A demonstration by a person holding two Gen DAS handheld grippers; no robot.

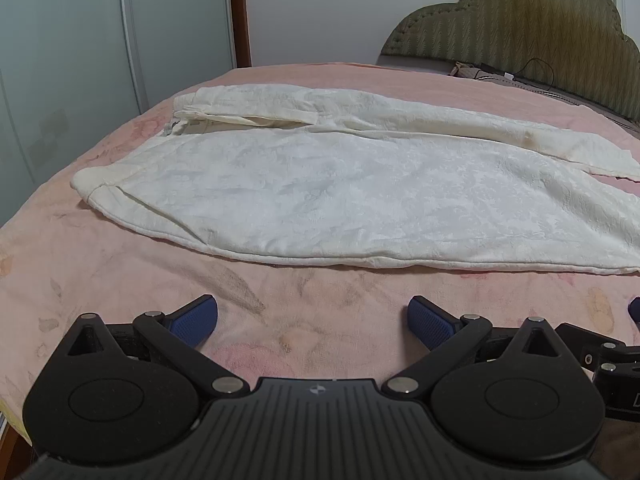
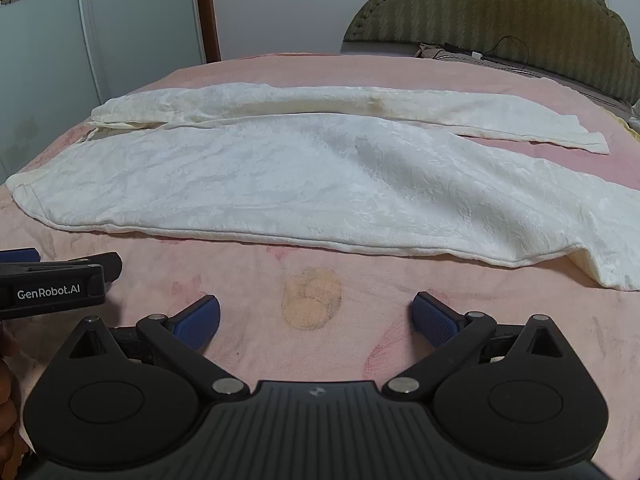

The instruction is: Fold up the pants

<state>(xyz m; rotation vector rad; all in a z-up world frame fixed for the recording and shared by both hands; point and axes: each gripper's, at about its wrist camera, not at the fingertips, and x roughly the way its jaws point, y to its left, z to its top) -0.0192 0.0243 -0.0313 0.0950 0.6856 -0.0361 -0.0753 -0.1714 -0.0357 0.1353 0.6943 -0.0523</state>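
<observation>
White textured pants point(image 1: 360, 192) lie flat on the pink bed cover point(image 1: 120, 272), waist at the left, both legs running right. They also show in the right wrist view point(image 2: 320, 184), the near leg end rumpled at the right. My left gripper point(image 1: 312, 320) is open and empty, just above the cover in front of the near leg's edge. My right gripper point(image 2: 316, 316) is open and empty, also short of the near leg's edge. The left gripper's body shows at the left of the right wrist view point(image 2: 52, 284).
A padded olive headboard point(image 1: 520, 28) stands at the back right, with a cable and small items point(image 1: 500, 74) along its foot. Wardrobe doors point(image 1: 80, 60) stand at the left beyond the bed's edge. An orange flower print point(image 2: 312, 298) marks the cover.
</observation>
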